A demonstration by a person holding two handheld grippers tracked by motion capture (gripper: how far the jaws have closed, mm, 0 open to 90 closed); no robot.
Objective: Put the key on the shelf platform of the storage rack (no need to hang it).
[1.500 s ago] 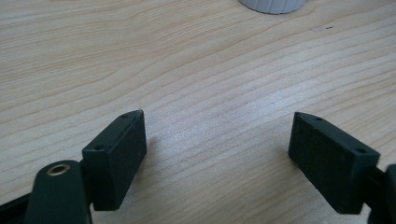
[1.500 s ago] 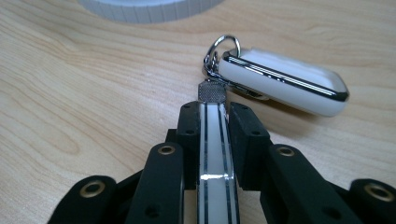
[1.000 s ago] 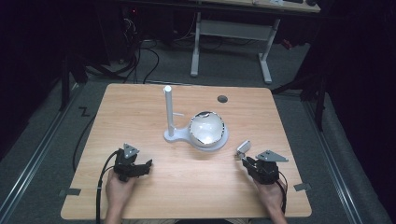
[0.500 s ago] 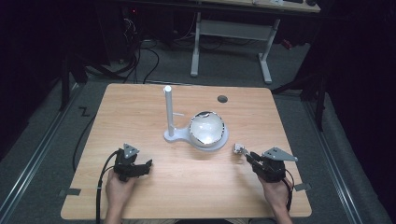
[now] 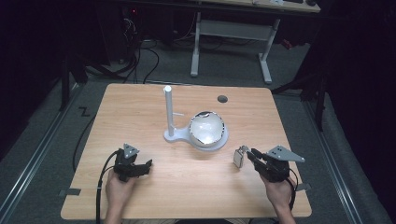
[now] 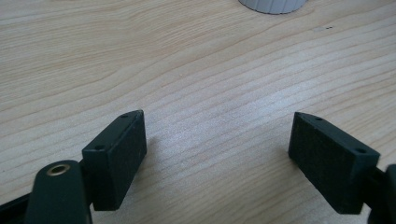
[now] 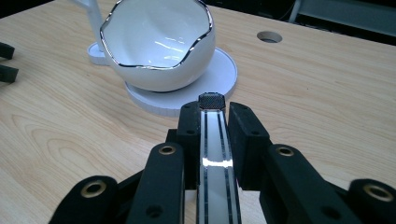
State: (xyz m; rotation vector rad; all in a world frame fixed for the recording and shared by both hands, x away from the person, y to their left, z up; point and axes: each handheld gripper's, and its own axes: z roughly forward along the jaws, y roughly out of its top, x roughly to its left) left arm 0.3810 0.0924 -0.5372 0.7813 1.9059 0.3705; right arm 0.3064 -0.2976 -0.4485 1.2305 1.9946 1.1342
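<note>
Pale wood grain runs across the table (image 5: 154, 196), and the scene reads simply from left to right. At the left, the left gripper (image 5: 138, 167) rests low over bare wood near the front edge with its jaws spread wide and nothing between them; in its own view the two black pads (image 6: 119, 156) stand far apart above the grain. Toward the middle stands a white stand (image 5: 169, 114), a post rising from a flat round base, and on that base sits a glossy bowl (image 5: 207, 129) with a wavy dark rim, tipped so its mouth faces the right gripper's side. To the right, just beside the base but not touching it, the right gripper (image 5: 243, 155) is clamped on a small flat card (image 5: 240, 157), white with dark stripes and a dark mesh end, held edge-up between the jaws (image 7: 212, 140).

The step in hand looks like carrying the card to the bowl. To do it well, the right hand should keep the clamp firm, lift enough for the card's end to clear the wavy rim, and approach along the bowl's open mouth rather than from the side. Nudging the rim could rock the bowl off its base. The left gripper is free to steady the base if needed.
</note>
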